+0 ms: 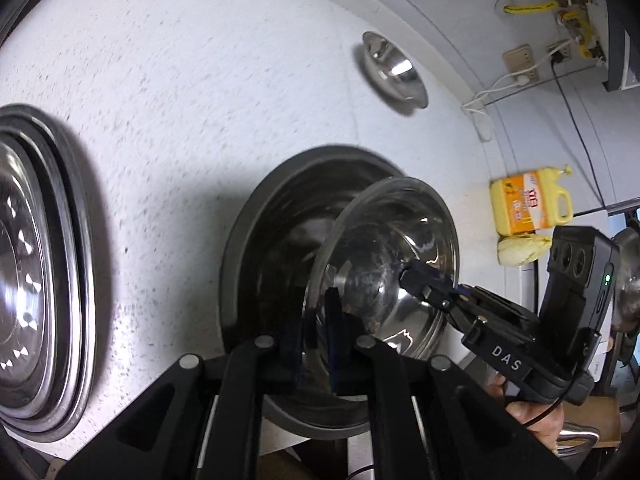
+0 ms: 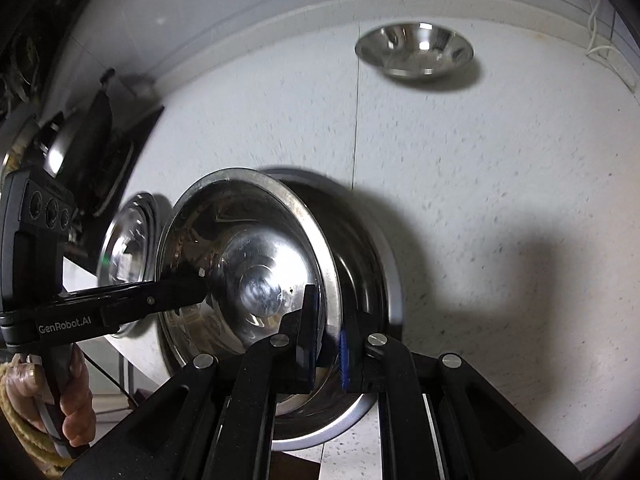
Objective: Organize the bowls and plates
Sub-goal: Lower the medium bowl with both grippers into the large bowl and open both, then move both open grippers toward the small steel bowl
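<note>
Both grippers grip one steel bowl (image 1: 384,264) by opposite rim edges, over a larger steel bowl (image 1: 276,240) on the white counter. My left gripper (image 1: 316,344) is shut on the near rim in its view; my right gripper (image 1: 420,280) clamps the far rim there. In the right wrist view my right gripper (image 2: 326,344) is shut on the held bowl (image 2: 248,264), with the large bowl (image 2: 368,248) behind it and my left gripper (image 2: 200,276) at the opposite rim. A small steel bowl (image 1: 394,72) stands alone farther back; it also shows in the right wrist view (image 2: 414,52).
A stack of steel plates (image 1: 36,264) lies at the left; it also shows in the right wrist view (image 2: 124,236). A yellow detergent jug (image 1: 528,204) and a pale cabbage (image 1: 520,248) stand at the counter's right end. Wall sockets and cables (image 1: 520,60) are behind.
</note>
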